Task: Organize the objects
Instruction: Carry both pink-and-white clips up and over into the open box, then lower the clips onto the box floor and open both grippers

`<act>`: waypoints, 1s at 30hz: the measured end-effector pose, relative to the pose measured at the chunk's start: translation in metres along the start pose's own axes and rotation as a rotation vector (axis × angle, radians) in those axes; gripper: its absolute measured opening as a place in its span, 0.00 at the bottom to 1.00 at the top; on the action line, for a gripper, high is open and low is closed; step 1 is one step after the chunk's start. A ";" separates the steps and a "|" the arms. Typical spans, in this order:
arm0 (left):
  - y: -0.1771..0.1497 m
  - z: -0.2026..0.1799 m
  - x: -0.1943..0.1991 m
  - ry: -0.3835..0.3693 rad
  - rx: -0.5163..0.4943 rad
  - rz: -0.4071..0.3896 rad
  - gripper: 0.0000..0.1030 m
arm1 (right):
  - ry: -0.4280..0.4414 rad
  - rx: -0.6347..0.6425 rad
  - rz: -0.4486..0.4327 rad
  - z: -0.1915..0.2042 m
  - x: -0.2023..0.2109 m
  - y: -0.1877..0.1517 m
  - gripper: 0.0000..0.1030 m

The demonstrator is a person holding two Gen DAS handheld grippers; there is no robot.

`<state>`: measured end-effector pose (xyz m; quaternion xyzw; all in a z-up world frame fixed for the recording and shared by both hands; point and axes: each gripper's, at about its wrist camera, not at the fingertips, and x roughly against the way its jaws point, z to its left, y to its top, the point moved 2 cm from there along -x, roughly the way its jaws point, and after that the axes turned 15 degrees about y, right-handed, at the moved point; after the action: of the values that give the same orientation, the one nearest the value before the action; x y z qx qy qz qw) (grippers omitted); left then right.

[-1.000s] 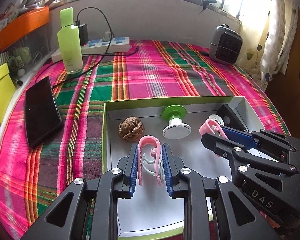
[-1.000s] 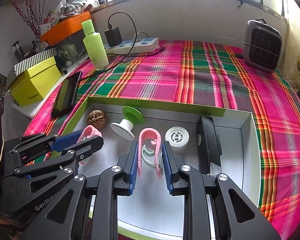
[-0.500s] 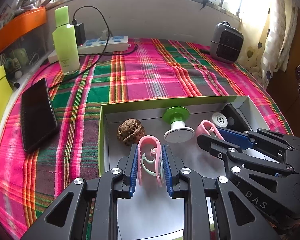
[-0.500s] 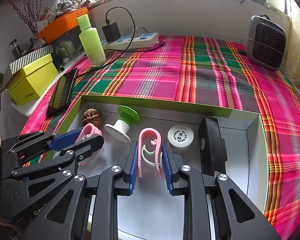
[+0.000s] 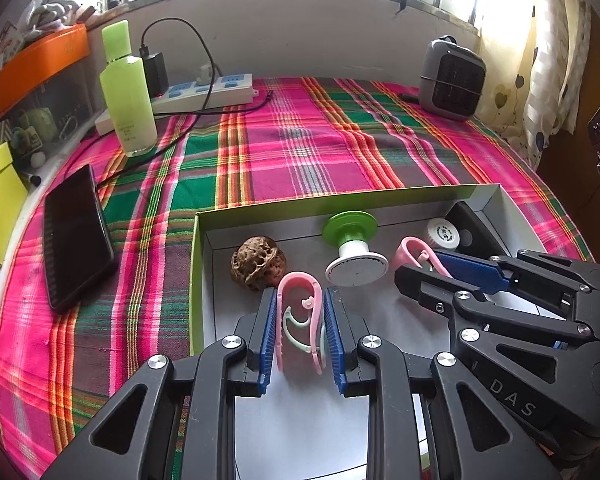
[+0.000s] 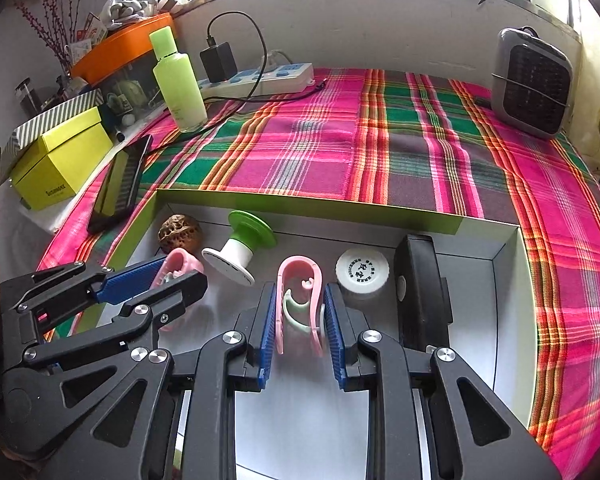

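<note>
- A pink clip [image 5: 299, 320] is gripped between the blue pads of the left gripper [image 5: 299, 334], over the pale floor of an open box [image 5: 284, 200] with green outer walls.
- A second pink clip [image 6: 300, 306] is gripped in the same way by the right gripper [image 6: 299, 332], over the same box, just beside a white cap [image 6: 362, 274].
- The fingers [image 6: 269, 332] of both grippers are closed on their clips, each clip standing with its rounded end pointing away from the camera.
- Inside the box a walnut [image 5: 258, 263] is seen near the left corner, with a green and white spool [image 5: 354, 248] to its right and a black block [image 6: 420, 292] along the right wall.
- The box rests on a surface covered by a pink and green plaid cloth [image 5: 300, 152].
- A phone [image 5: 74, 236], a green bottle [image 5: 126, 92], a power strip [image 5: 204, 92] and a small heater [image 5: 452, 78] are placed around the cloth.
</note>
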<state>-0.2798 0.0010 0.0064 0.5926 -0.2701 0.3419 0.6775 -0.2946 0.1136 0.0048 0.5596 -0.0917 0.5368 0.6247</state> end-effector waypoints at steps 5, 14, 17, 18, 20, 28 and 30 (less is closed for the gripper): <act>0.000 -0.001 0.000 0.002 -0.002 -0.001 0.21 | -0.002 -0.003 -0.001 0.000 0.000 0.000 0.24; -0.001 -0.002 0.000 0.012 -0.014 -0.004 0.24 | 0.002 -0.017 -0.006 -0.003 0.001 0.000 0.24; -0.001 -0.002 0.001 0.009 -0.011 -0.004 0.27 | 0.000 -0.017 -0.006 -0.003 0.001 0.000 0.24; -0.001 -0.001 0.001 0.010 -0.010 -0.003 0.27 | -0.001 -0.017 -0.006 -0.003 0.002 0.000 0.24; -0.001 0.000 0.001 0.005 -0.007 -0.003 0.30 | 0.002 -0.017 -0.006 -0.003 0.002 -0.001 0.24; -0.003 0.001 0.008 0.013 -0.006 -0.013 0.35 | 0.002 -0.019 -0.008 -0.002 0.004 -0.002 0.27; -0.004 0.003 0.009 0.010 0.003 -0.013 0.36 | 0.000 -0.017 -0.012 -0.002 0.006 -0.002 0.29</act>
<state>-0.2708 -0.0006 0.0115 0.5937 -0.2624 0.3406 0.6801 -0.2918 0.1189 0.0073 0.5548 -0.0928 0.5323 0.6327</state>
